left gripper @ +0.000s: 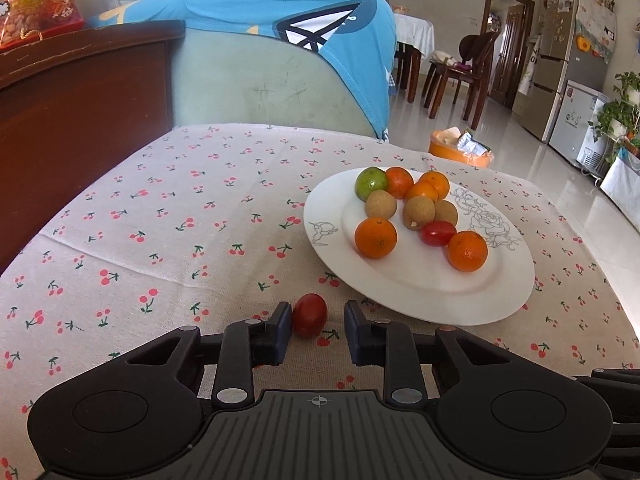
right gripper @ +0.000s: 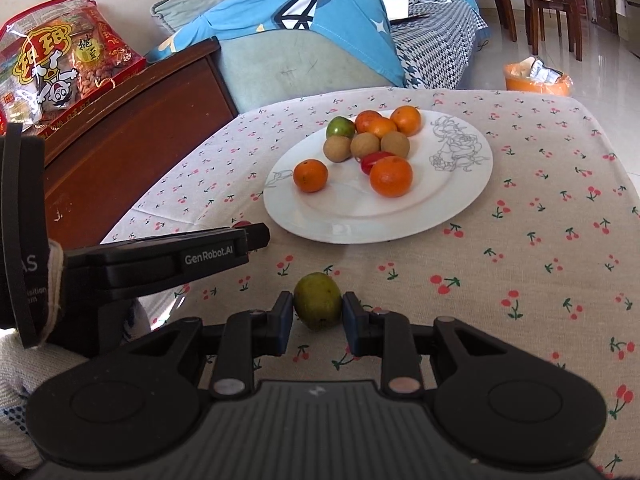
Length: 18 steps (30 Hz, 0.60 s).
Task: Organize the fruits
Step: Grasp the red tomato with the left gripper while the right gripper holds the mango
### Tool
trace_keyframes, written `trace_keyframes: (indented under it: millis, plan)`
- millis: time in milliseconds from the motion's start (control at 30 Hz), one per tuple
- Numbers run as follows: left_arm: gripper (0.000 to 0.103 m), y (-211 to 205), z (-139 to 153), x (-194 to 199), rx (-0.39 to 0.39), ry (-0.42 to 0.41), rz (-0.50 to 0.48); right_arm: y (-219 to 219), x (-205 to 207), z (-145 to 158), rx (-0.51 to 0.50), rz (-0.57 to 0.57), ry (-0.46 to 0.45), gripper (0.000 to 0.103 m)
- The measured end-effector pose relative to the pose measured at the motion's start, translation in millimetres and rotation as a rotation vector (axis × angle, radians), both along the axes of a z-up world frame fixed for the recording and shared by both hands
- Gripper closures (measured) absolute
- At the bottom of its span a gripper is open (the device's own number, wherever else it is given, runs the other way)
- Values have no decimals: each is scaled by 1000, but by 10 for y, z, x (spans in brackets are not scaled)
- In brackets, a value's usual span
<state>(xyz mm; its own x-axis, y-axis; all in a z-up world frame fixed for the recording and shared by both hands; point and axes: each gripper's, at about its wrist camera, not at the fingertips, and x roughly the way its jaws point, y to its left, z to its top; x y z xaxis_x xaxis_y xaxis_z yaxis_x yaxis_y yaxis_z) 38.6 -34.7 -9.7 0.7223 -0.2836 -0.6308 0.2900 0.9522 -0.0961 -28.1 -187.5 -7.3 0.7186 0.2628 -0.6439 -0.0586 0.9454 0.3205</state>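
Fruits are split between a white plate (right gripper: pixel 360 220) and the cherry-print cloth of the worktop (right gripper: pixel 520 240). On the plate lie five oranges (right gripper: pixel 391 176), three brown longans (right gripper: pixel 365 146), a green-red fruit (right gripper: pixel 340 127) and a red cherry tomato (right gripper: pixel 374 160), bunched toward its far half, the near half bare. The plate sits well inside the worktop's edges, with free cloth to its left and right.

The left hand-held gripper (left gripper: pixel 317 330) is spread apart, a loose red tomato (left gripper: pixel 309 315) on the cloth touching its left finger, a gap to the other. The right hand-held gripper (right gripper: pixel 316 320) has its pads against both sides of a green fruit (right gripper: pixel 318 301) that rests on the cloth just short of the plate rim.

"GenRobot.AI" is printed on the left device's side (right gripper: pixel 208 258). A red snack bag (right gripper: pixel 72 64) with Chinese characters stands on the dark wooden cabinet (right gripper: pixel 132 148) beside the worktop's left edge.
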Motion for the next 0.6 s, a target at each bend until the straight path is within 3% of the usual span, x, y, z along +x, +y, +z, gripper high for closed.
trace_keyframes:
  millis: [200, 600]
  plan:
    - [86, 55, 2, -9, -28, 8, 19, 2, 2, -4, 2, 0, -2, 76]
    - [87, 92, 103, -220, -20, 3, 21, -51, -30, 23, 20, -20, -1, 76]
